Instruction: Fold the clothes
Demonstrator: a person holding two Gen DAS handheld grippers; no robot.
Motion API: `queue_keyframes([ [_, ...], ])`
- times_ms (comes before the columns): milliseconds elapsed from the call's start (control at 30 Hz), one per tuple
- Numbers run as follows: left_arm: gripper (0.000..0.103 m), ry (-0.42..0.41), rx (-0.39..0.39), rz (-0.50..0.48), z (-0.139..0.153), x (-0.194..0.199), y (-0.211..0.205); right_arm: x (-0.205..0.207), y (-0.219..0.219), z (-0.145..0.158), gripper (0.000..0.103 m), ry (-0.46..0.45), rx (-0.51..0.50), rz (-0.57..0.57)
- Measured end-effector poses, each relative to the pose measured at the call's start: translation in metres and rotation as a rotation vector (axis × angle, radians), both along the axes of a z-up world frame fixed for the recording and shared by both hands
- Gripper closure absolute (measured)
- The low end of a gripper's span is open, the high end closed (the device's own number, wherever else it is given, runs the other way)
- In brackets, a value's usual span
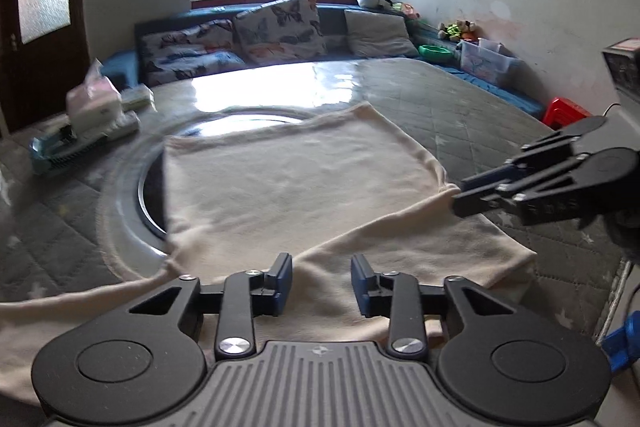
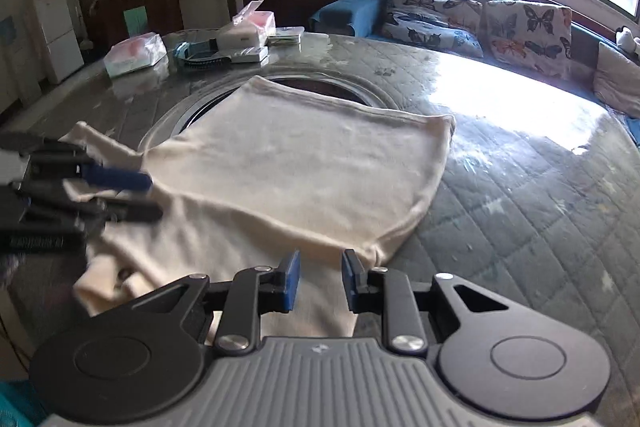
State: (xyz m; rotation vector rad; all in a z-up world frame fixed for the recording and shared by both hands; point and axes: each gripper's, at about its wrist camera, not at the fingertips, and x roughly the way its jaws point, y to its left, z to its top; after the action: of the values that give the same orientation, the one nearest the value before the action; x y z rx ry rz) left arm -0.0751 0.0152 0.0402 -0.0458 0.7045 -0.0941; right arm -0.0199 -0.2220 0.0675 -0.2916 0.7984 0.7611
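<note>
A cream garment (image 1: 296, 183) lies on the quilted table, its far part folded over the near part. It also shows in the right wrist view (image 2: 296, 171). My left gripper (image 1: 321, 283) is open just above the garment's near edge, with nothing between its fingers. It appears from the side in the right wrist view (image 2: 154, 197), jaws apart. My right gripper (image 2: 319, 281) is open over the folded corner. In the left wrist view the right gripper (image 1: 458, 197) hovers at the fold's right end, touching or just off the cloth.
A round glass turntable (image 1: 132, 183) lies under the garment. Tissue packs and boxes (image 2: 224, 39) stand at the table's far side. A sofa with butterfly cushions (image 1: 276, 27) runs below the window. A red stool (image 1: 564, 111) stands at the right.
</note>
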Motion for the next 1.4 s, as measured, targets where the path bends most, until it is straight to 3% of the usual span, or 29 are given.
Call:
queue_keyframes([
  [133, 0.076, 0.037, -0.027, 0.043, -0.012, 0.005, 0.013, 0.007, 0.002, -0.011, 0.082, 0.006, -0.02, -0.015],
  [400, 0.074, 0.017, -0.064, 0.129, -0.003, -0.014, 0.042, 0.001, 0.011, -0.007, 0.082, -0.01, -0.035, 0.018],
  [533, 0.066, 0.006, -0.019, 0.24, 0.005, -0.035, 0.065, -0.009, 0.027, -0.002, 0.082, -0.008, -0.031, 0.091],
  [767, 0.052, 0.016, 0.059, 0.515, 0.011, -0.071, 0.12, -0.037, 0.076, -0.002, 0.082, 0.002, -0.03, 0.271],
  [867, 0.051, 0.012, 0.085, 0.632, 0.013, -0.087, 0.141, -0.049, 0.1, -0.003, 0.082, 0.002, -0.023, 0.343],
  [1067, 0.05, 0.033, 0.061, 0.835, 0.005, -0.113, 0.177, -0.062, 0.132, -0.01, 0.082, 0.006, -0.029, 0.42],
  [1233, 0.05, 0.057, 0.042, 0.905, -0.004, -0.118, 0.197, -0.066, 0.135, -0.012, 0.081, -0.006, -0.037, 0.426],
  [1400, 0.052, 0.06, -0.025, 0.924, -0.01, -0.115, 0.207, -0.063, 0.126, -0.005, 0.081, -0.02, -0.033, 0.398],
])
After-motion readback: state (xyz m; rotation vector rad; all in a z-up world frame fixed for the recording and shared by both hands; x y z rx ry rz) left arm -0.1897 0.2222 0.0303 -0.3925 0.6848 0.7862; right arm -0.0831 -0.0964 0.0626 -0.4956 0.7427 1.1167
